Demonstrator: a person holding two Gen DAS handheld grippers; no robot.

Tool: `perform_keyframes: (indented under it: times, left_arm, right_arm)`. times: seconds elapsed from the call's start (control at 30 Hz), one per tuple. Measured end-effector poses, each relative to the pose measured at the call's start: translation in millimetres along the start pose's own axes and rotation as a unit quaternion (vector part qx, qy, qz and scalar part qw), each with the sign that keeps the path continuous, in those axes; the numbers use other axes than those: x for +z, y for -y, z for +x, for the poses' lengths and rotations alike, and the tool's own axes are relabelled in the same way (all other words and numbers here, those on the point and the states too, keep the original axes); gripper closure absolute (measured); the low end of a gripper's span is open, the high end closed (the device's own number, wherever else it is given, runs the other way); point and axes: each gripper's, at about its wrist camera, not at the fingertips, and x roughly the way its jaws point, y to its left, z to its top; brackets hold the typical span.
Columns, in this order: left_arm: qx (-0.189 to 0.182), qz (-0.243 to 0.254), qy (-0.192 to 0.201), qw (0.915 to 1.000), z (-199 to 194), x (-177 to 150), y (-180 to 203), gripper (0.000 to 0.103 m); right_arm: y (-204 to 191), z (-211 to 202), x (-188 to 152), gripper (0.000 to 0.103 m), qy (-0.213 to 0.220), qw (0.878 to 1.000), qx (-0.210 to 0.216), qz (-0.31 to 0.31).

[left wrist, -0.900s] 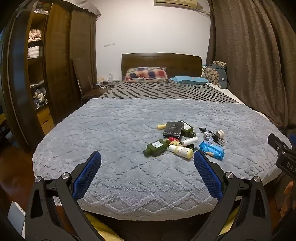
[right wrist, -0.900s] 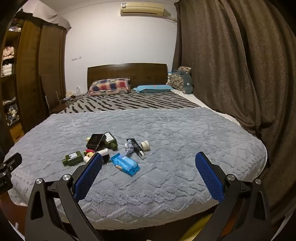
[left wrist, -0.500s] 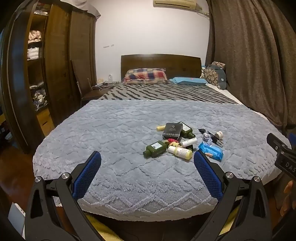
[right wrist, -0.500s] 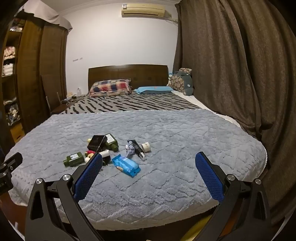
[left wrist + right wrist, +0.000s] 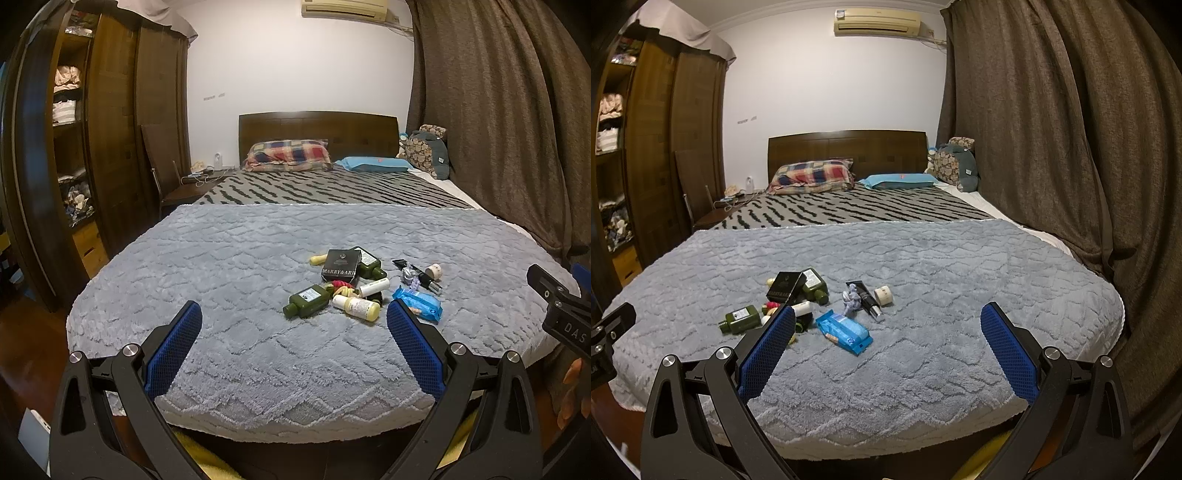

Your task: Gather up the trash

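Note:
A pile of trash lies on the grey blanket (image 5: 229, 266) of the bed: a dark green bottle (image 5: 307, 301), a black box (image 5: 340, 263), a white bottle (image 5: 356, 307), a blue wipes pack (image 5: 418, 307) and a black tube (image 5: 421, 275). The right wrist view shows the same pile, with the green bottle (image 5: 740, 318), the black box (image 5: 785, 286) and the blue wipes pack (image 5: 844, 331). My left gripper (image 5: 294, 317) is open and empty, short of the pile. My right gripper (image 5: 887, 320) is open and empty, right of the pile.
A wooden wardrobe (image 5: 96, 147) and a chair (image 5: 162, 173) stand left of the bed. Brown curtains (image 5: 1071, 129) hang on the right. Pillows (image 5: 288, 155) lie by the headboard. Something yellow (image 5: 199, 454) sits below the bed's front edge.
Both grippers have tilted down a little, so the bed sits slightly lower in view. Both stay open; nothing on the bed has moved.

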Motion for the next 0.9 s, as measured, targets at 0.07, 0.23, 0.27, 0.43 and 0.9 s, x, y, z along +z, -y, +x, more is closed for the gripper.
perform_keyframes:
  times: [0.07, 0.23, 0.27, 0.43, 0.9]
  left_arm:
    - [0.0, 0.001, 0.0, 1.0, -0.3, -0.1, 1.5, 0.008]
    - [0.001, 0.001, 0.001, 1.0, -0.4, 0.0, 1.5, 0.008]
    - [0.001, 0.001, 0.0, 1.0, -0.2, 0.4, 1.8, 0.008]
    - [0.0, 0.0, 0.001, 1.0, -0.7, -0.5, 0.9, 0.008]
    - [0.0, 0.001, 0.002, 1.0, -2.7, 1.6, 1.2, 0.008]
  right_arm:
    - [0.2, -0.1, 0.3, 0.002, 0.0, 1.0, 0.0, 0.0]
    - [0.2, -0.3, 0.5, 0.002, 0.0, 1.0, 0.001, 0.0]
    - [0.2, -0.3, 0.6, 0.002, 0.0, 1.0, 0.001, 0.0]
    - [-0.8, -0.4, 0.7, 0.002, 0.0, 1.0, 0.001, 0.0]
    - [-2.1, -0.6, 1.0, 0.002, 0.0, 1.0, 0.0, 0.0]
